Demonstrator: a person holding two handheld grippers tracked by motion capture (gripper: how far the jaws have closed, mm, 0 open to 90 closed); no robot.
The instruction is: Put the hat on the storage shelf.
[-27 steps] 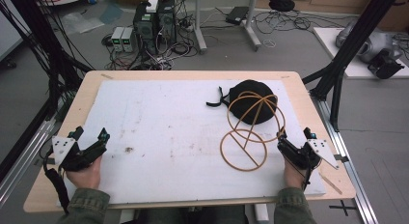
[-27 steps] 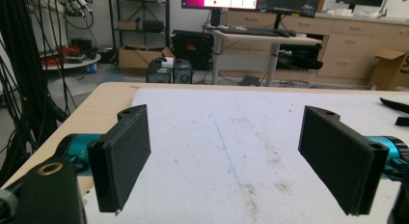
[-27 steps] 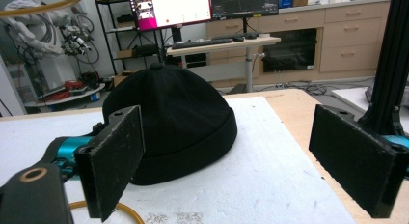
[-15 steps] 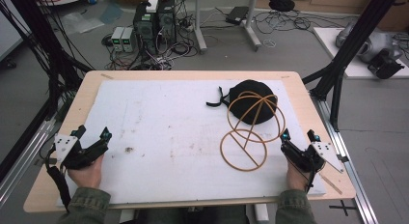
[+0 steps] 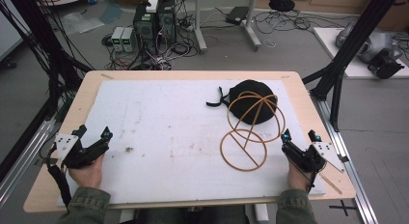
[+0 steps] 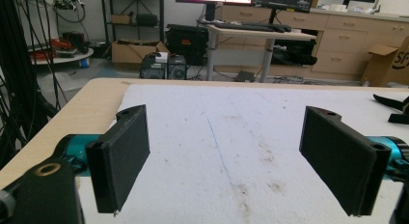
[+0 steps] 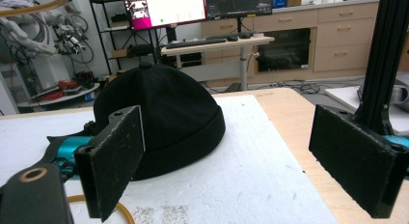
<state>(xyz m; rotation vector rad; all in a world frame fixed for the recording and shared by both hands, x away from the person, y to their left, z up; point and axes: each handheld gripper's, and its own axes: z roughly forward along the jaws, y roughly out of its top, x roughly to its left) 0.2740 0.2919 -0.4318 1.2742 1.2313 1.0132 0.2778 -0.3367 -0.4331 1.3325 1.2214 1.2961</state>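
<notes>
A black cap [image 5: 251, 99] [image 7: 159, 115] with a short strap lies on the white mat [image 5: 169, 127] at the far right. A tan wire stand [image 5: 251, 132] made of hoops rests against its near side; a bit of that wire [image 7: 123, 210] crosses the right gripper view. My right gripper [image 5: 301, 135] [image 7: 238, 161] is open near the mat's front right corner, just right of the stand, with nothing between its jaws. At the front left my left gripper [image 5: 93, 132] [image 6: 231, 161] is open and holds nothing, pointing across bare mat.
The mat covers a wooden table [image 5: 58, 137]. A small crumb [image 5: 129, 149] lies on the mat near the left gripper. Black frame posts [image 5: 337, 74] stand at the table's right edge. Computers and cables [image 5: 154, 31] sit on the floor beyond the far edge.
Both hands have drawn back slightly toward the front edge. The cap and the wire stand have not moved.
</notes>
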